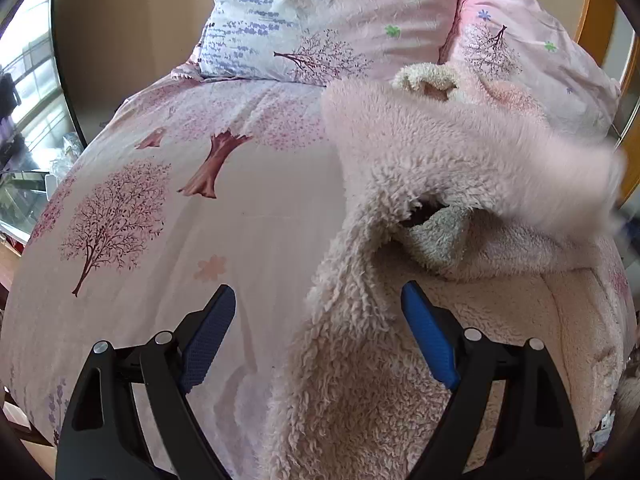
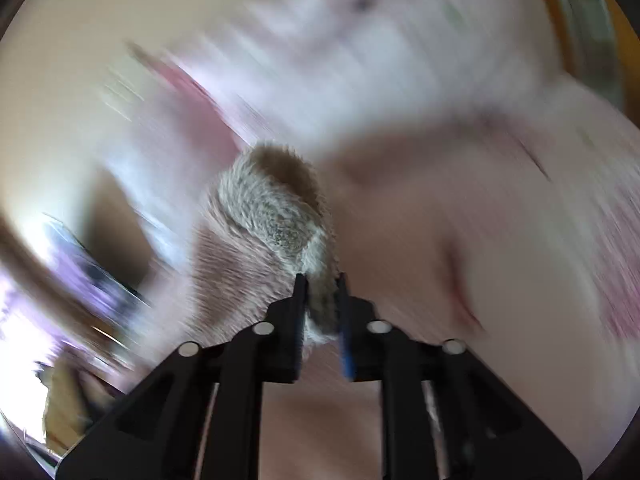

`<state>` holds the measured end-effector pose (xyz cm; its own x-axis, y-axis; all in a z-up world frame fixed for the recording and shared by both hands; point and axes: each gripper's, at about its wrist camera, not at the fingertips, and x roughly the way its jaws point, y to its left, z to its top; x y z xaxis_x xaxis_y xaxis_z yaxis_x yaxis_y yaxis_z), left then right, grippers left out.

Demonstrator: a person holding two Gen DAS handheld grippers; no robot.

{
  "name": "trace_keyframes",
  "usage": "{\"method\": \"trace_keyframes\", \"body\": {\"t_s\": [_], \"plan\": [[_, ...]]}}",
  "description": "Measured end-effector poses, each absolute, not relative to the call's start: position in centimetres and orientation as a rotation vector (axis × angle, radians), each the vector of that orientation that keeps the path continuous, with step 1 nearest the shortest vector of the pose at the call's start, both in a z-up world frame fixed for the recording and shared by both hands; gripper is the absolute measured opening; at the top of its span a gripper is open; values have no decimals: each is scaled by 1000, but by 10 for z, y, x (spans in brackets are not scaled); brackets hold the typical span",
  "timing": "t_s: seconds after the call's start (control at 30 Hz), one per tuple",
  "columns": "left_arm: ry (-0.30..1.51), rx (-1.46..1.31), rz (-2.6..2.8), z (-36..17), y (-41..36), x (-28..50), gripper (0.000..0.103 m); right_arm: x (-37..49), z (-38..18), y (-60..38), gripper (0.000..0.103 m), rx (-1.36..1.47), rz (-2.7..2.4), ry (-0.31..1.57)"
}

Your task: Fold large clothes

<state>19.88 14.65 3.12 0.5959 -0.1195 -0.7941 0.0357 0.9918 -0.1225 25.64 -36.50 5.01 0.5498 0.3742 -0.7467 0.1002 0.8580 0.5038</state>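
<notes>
Blue pads (image 1: 211, 336) of my left gripper (image 1: 318, 334) are standing wide apart, and nothing is being held between them. One edge of the fleece (image 1: 400, 184) is drooping into the gap, lying close against the inner face of the right-hand finger; whether it is touching that pad I cannot tell. I am holding this gripper low over the bed (image 1: 160, 200), which is wearing a pink cover printed with trees. The fleece is lying on the right half of the bed, bunched and partly lifted, with its pale lining turned up below and a greyish cuff (image 1: 436, 240) showing in a fold at the middle. Its upper right part is smearing into blur. Two pillows (image 1: 320, 12) are leaning at the head of the bed beyond it, touching each other.

My right gripper (image 2: 322, 300) is pressing its fingers nearly together and pinching a cuff (image 2: 276, 216) of the fleece, greyish fluffy trim with pink sleeve fabric running off to the left of it. The trim is bulging up out of the narrow gap between the pads. Everything behind it in this view is streaking pink and white, too blurred for me to name anything but the bedding.
</notes>
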Motion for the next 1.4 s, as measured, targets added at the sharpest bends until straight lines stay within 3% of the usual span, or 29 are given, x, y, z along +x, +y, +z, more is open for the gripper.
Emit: {"method": "trace_keyframes", "body": {"t_s": [0.07, 0.13, 0.17, 0.37, 0.4, 0.43, 0.47, 0.57, 0.77, 1.07, 1.4], "plan": [[934, -111, -100, 31, 148, 199, 86, 249, 40, -375, 32, 555, 145, 1026], [934, -130, -110, 32, 150, 198, 86, 241, 51, -386, 47, 572, 128, 962], [930, -134, -112, 33, 151, 198, 86, 239, 59, -388, 50, 567, 120, 929], [925, -141, -89, 34, 154, 198, 86, 264, 68, -364, 46, 518, 191, 953], [929, -143, -86, 33, 155, 198, 86, 272, 62, -353, 41, 473, 184, 989], [935, -142, -82, 32, 156, 198, 86, 274, 57, -349, 21, 434, 149, 1013], [941, -139, -74, 30, 156, 199, 86, 277, 48, -344, 17, 388, 92, 1050], [952, -147, -62, 27, 160, 199, 86, 280, 43, -338, 19, 368, 50, 1080], [943, -132, -66, 30, 157, 208, 86, 252, 94, -318, 34, 279, 141, 874], [924, 33, 24, 41, 114, 256, 83, 256, 87, -291, 34, 245, 233, 937], [1022, -214, 109, 17, 176, 260, 83, 267, 47, -284, 35, 177, 182, 1081]]}}
